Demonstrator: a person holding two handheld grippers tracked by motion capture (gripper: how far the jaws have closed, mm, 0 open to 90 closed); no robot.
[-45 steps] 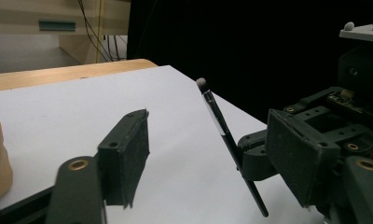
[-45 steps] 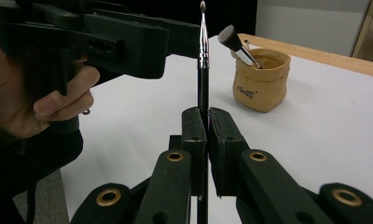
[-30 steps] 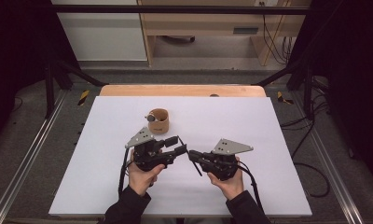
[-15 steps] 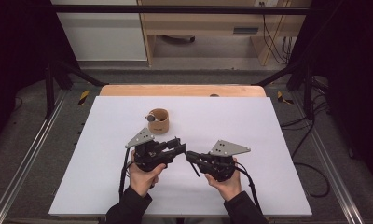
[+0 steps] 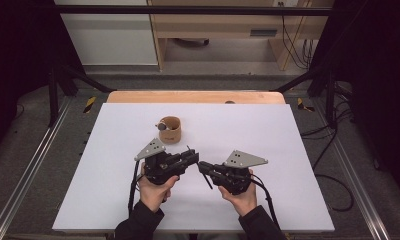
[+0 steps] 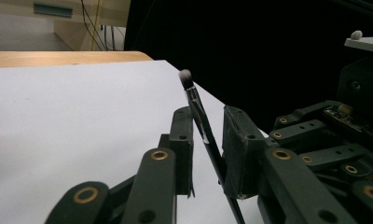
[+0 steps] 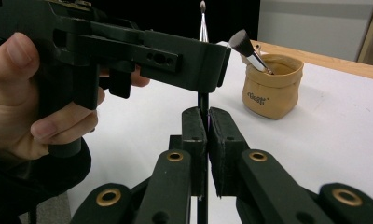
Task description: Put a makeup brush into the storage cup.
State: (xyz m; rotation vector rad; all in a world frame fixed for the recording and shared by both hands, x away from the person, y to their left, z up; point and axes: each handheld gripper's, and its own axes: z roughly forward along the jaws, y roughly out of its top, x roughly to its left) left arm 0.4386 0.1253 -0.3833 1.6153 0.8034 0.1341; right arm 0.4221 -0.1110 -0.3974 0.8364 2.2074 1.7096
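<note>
Right gripper (image 7: 207, 126): jaws pressed together on the thin black handle of a small makeup brush (image 6: 201, 122), which stands upright between the pads in the right gripper view, pale tip at the top of the frame. Left gripper (image 6: 208, 140): its jaws have just been closing, and in the left gripper view the same brush runs slantwise between the two pads (image 6: 238, 140); the handle lies against the near pad, but a sliver of gap shows on the other side, so the left grip does not look settled yet. From above, the two grippers meet nose to nose at mid-table, left gripper (image 5: 190, 156) and right gripper (image 5: 204, 167) nearly touching, each held in one of the person's hands, with the brush bridging them. Further out, a small tan pouch (image 5: 170, 129) stands upright on the white table (image 5: 288, 150), well beyond the grippers, with a larger dark-headed brush (image 7: 250, 49) leaning out of it. Judgement: this is a hand-over, the small brush passing from right to left. The next move likely calls for the left jaws to finish clamping before the right ones let go; releasing early could let the thin handle slip or tip. After that, carrying it to the pouch seems probable.
</note>
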